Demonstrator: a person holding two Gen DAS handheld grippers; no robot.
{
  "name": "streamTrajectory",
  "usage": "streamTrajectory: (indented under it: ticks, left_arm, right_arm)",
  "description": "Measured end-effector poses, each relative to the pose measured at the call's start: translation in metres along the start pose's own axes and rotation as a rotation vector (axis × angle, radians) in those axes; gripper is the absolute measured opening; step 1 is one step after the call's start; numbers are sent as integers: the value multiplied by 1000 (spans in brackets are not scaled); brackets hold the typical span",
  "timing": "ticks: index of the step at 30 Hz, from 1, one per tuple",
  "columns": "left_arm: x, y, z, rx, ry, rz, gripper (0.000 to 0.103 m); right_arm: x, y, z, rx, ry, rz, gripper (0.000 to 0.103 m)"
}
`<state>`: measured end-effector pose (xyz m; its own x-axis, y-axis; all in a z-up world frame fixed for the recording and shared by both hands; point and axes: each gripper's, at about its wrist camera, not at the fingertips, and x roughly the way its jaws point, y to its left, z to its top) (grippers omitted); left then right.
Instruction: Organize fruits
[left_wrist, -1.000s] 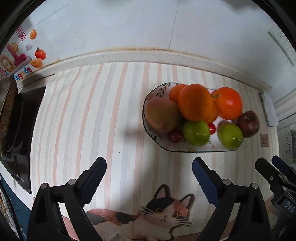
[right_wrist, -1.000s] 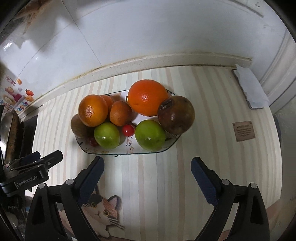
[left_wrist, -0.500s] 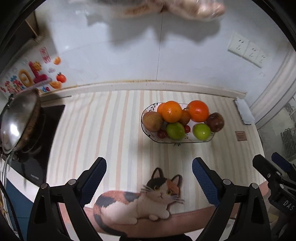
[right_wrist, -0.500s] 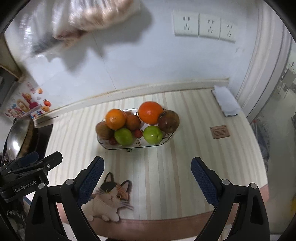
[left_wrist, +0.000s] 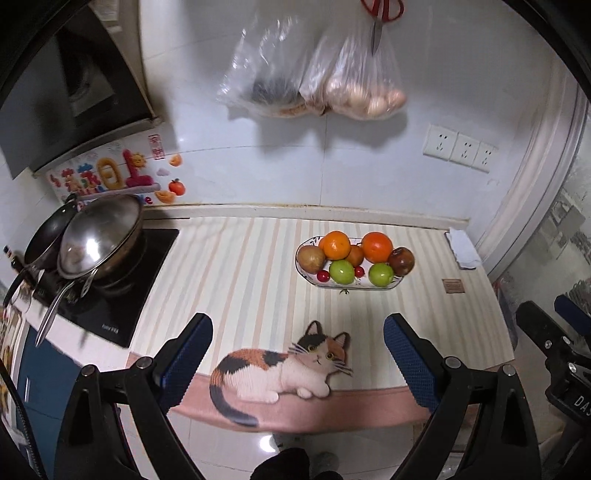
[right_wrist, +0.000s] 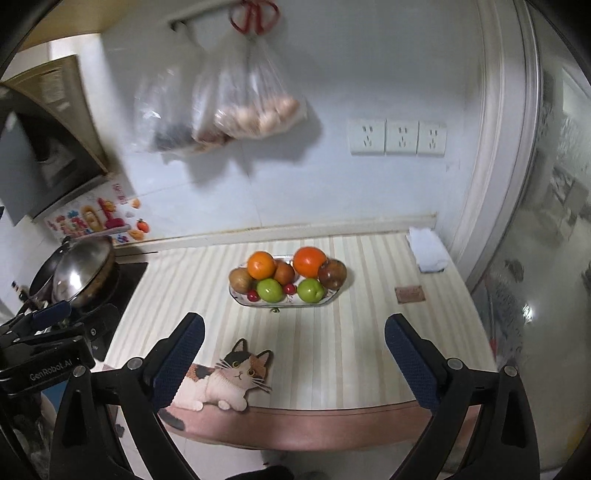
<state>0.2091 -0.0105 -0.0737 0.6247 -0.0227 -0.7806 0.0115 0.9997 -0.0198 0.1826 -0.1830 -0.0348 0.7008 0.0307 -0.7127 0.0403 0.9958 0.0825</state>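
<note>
A white patterned fruit plate (left_wrist: 312, 278) (right_wrist: 240, 297) stands on the striped counter mat. It holds two oranges (left_wrist: 334, 244) (right_wrist: 309, 261), two green fruits (left_wrist: 341, 271) (right_wrist: 311, 290), a brown pear-like fruit (left_wrist: 311, 258), a dark red-brown fruit (left_wrist: 401, 261) (right_wrist: 332, 273) and small red cherries (left_wrist: 323, 275). My left gripper (left_wrist: 297, 332) is open and empty, well back from the plate, over the counter's front edge. My right gripper (right_wrist: 293, 332) is open and empty, also far back from the plate.
A wok with a steel lid (left_wrist: 99, 236) sits on a black cooktop (left_wrist: 122, 295) at the left. Plastic bags (left_wrist: 332, 88) hang on the wall above. A folded white cloth (left_wrist: 463, 249) lies at the right. A cat picture (left_wrist: 284, 365) marks the mat's front.
Both grippers have pulled far back and up from the plate; the fruit now looks small and the wall, bags and cooktop have come into view. The fruit has not moved.
</note>
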Motion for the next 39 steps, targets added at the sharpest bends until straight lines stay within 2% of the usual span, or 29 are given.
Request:
streamTrajectory:
  ticks: [6, 11, 21, 28, 39]
  left_arm:
    - [-44, -6, -21, -21, -46, 14, 95]
    - [-66, -6, -32, -15, -81, 16, 95]
    - [-76, 4, -39, -9, -82, -12, 95]
    - [-43, 10, -21, 2, -18, -29, 95]
    - [29, 4, 18, 20, 38, 16, 95]
  right_arm:
    - [-58, 5, -13, -54, -45, 34, 100]
    - [-85, 8, -26, -65, -53, 45, 101]
    - [-104, 18, -38, -39, -45, 55, 101]
    - [-77, 22, -28, -31, -21, 49, 101]
    - [17, 14, 12, -5, 55, 33, 101]
